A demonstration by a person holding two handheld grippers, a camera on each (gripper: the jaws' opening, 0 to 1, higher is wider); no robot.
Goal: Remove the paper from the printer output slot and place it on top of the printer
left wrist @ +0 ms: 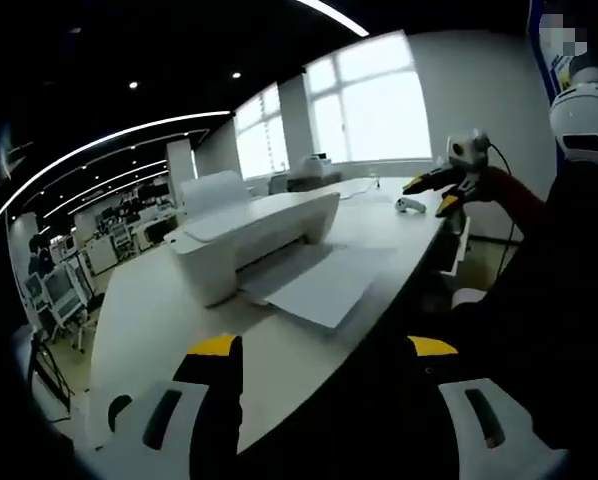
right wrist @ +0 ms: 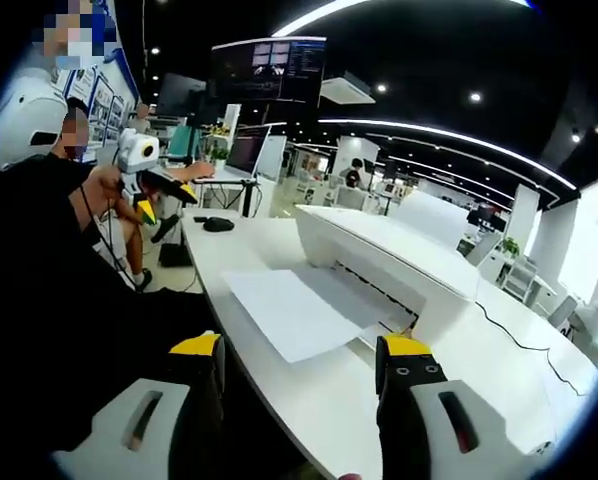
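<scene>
Clearly nothing is grasped yet: the paper [right wrist: 297,312] lies in front of the printer [right wrist: 389,255] at its output slot, both grippers gape empty, so reaching in looks next.

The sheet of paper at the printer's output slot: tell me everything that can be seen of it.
The paper is a plain white sheet, flat and uncreased as far as the views show. One end sits in the white printer's output slot; the rest lies out over the white table, reaching toward its near edge. In the left gripper view it shows too. Neither gripper touches it; both stand open and short of it.
</scene>
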